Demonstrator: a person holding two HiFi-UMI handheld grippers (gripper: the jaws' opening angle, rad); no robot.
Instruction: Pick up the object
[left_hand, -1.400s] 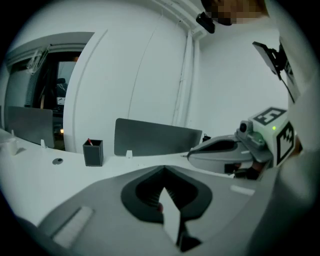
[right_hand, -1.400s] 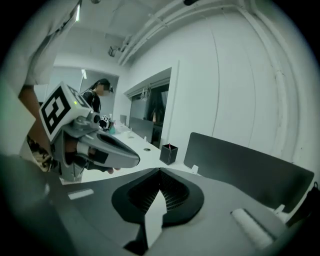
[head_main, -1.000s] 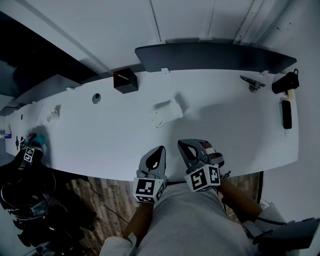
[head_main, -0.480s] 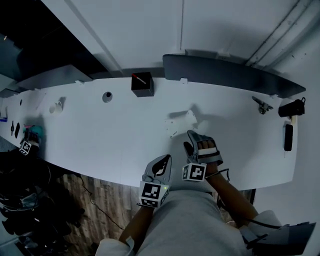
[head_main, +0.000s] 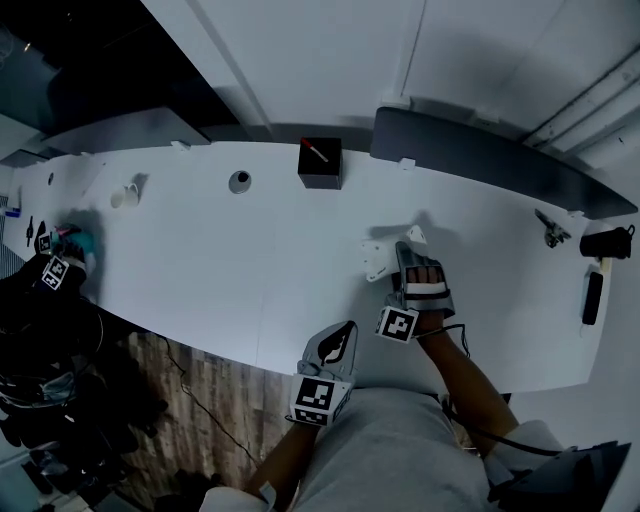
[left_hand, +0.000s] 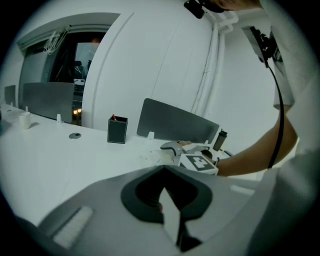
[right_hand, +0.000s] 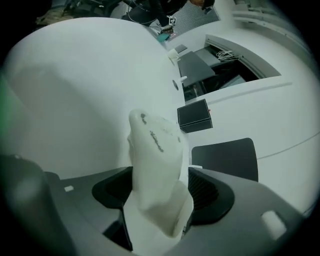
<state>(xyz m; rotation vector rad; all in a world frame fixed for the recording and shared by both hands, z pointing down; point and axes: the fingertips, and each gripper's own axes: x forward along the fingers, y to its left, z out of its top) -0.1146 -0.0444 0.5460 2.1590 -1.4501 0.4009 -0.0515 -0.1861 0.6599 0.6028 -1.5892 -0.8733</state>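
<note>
Object: white, lay on bench, right of centre, between right gripper jaws.
Right gripper: jaws opening wide around object, pads clear of it.
Left gripper: closed, empty, at near bench edge.

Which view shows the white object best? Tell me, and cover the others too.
The right gripper view: the white object fills the middle, close up, between the opening jaws of the right gripper. The head view shows it small on the table, partly covered by that gripper. The left gripper view shows only a faint pale shape.
</note>
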